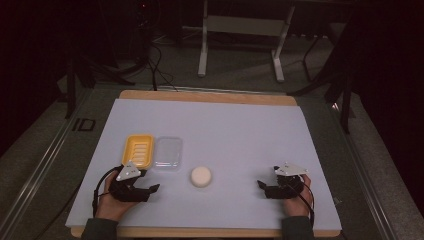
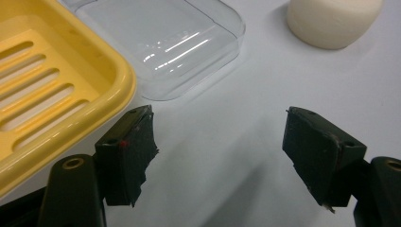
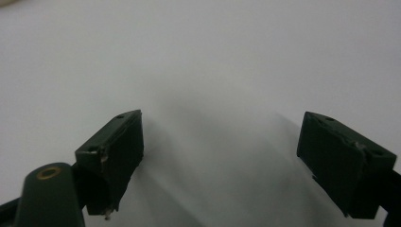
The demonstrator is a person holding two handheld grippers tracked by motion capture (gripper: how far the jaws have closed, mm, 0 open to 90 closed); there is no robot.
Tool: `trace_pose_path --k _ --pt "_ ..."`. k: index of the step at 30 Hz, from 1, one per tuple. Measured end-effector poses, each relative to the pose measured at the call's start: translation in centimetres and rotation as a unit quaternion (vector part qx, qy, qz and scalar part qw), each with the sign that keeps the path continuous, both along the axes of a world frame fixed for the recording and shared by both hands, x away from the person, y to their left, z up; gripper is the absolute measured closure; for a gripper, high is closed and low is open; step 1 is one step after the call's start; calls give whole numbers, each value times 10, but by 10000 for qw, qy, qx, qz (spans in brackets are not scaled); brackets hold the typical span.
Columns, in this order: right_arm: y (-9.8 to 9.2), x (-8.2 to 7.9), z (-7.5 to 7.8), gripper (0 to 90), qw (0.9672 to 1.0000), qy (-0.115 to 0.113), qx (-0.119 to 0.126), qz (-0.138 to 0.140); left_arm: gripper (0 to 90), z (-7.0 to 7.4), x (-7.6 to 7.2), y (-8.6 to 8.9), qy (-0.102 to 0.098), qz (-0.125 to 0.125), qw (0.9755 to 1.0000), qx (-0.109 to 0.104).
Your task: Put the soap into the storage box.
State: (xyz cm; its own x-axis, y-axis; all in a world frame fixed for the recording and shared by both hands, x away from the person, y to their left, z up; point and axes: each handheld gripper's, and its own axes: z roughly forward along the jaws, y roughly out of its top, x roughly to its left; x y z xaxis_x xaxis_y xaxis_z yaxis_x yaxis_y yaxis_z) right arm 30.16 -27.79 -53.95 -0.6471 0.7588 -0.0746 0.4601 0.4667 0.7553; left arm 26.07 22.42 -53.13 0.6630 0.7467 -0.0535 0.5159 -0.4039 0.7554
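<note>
Covering wooden table (image 1: 210, 96), white sheet (image 1: 225, 130), dark room

Both grippers are black – the left gripper (image 1: 150, 190) and the right gripper (image 1: 261, 185) each carry a grey three-cornered plate, a trailing black cable and screw-fastened jaw pads – above dark sleeves.

White-covered wooden table (image 1: 240, 125). On it: slotted yellow plastic soap dish (image 1: 138, 150); touching its right side, clear plastic lid (image 1: 167, 152); nearby, apart, round cream-white soap bar (image 1: 201, 176). Beyond: grey floor with white metal frame legs (image 1: 240, 30), black cables (image 1: 157, 67).
</note>
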Motion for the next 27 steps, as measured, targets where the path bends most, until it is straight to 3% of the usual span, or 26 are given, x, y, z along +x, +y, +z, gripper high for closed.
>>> trace_pose_path --k 4,15,19,25,27 --pt "-3 -3 1 152 9997 -188 132 -45 264 1 -1 0 -10 -1 10000 12" --pt "-4 -6 2 152 9993 -323 171 -22 264 4 -2 -5 -26 -88 9999 127" --pt "-7 -9 3 152 9984 -474 309 -57 264 5 0 -9 -17 -198 9998 93" --pt "-6 -10 3 152 9981 -523 299 -89 264 7 3 -12 -12 -304 9994 153" --pt "-6 -10 3 152 9981 -540 292 -81 264 9 5 -15 25 -442 9989 130"
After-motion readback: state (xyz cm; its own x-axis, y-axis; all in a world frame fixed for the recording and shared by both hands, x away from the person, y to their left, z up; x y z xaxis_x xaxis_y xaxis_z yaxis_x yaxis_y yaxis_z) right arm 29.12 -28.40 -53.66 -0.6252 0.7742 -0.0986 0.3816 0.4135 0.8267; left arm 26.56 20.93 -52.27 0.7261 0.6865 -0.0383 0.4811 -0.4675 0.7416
